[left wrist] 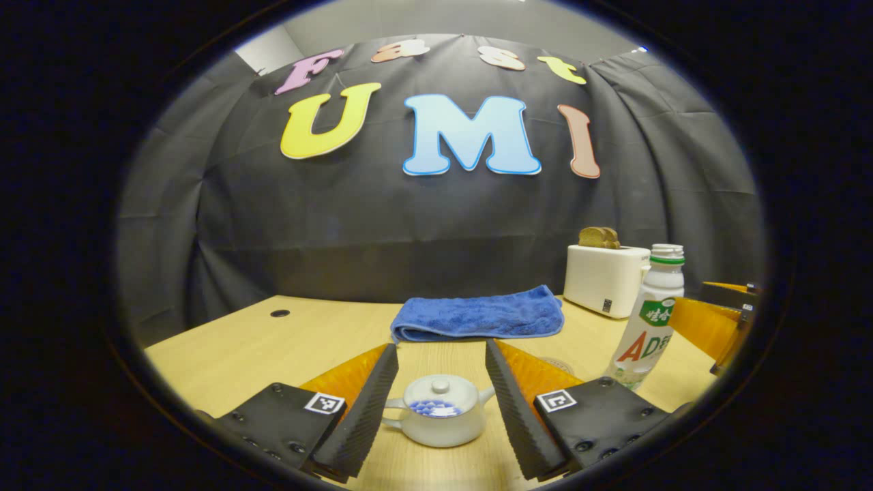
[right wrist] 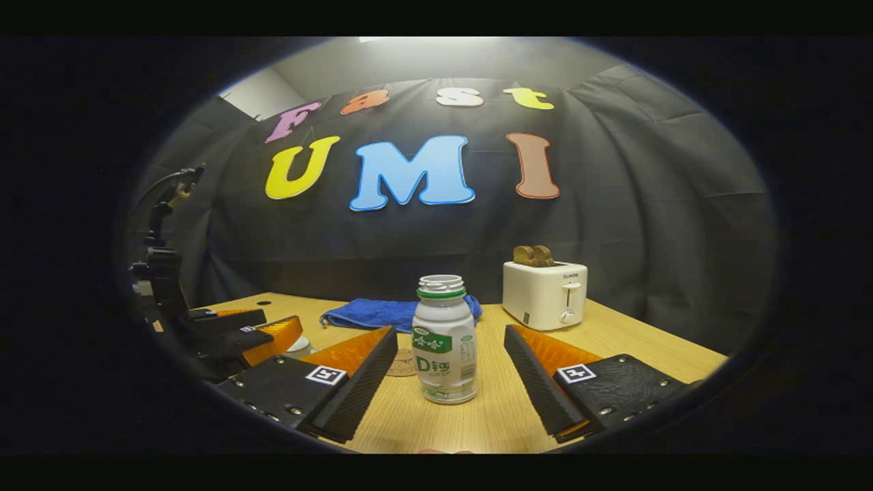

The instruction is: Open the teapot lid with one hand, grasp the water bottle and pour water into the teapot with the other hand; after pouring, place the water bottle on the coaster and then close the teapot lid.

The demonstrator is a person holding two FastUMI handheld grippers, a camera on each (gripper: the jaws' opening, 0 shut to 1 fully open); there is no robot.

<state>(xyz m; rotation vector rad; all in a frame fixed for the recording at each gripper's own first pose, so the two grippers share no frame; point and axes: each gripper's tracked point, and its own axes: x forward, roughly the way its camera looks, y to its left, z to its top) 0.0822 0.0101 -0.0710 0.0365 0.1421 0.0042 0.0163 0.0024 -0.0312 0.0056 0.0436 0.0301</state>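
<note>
Glossy glazed teapot (left wrist: 440, 414), smooth plastic water bottle (right wrist: 445, 341), plush cloth towel (left wrist: 477, 314), matt wood-grain table (left wrist: 273, 348).

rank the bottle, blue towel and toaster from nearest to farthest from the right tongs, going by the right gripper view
1. water bottle: upright on the table, between the open right tongs.
2. blue towel: folded, behind the bottle, to the left.
3. toaster: farthest back, to the right, by the cloth wall.
</note>
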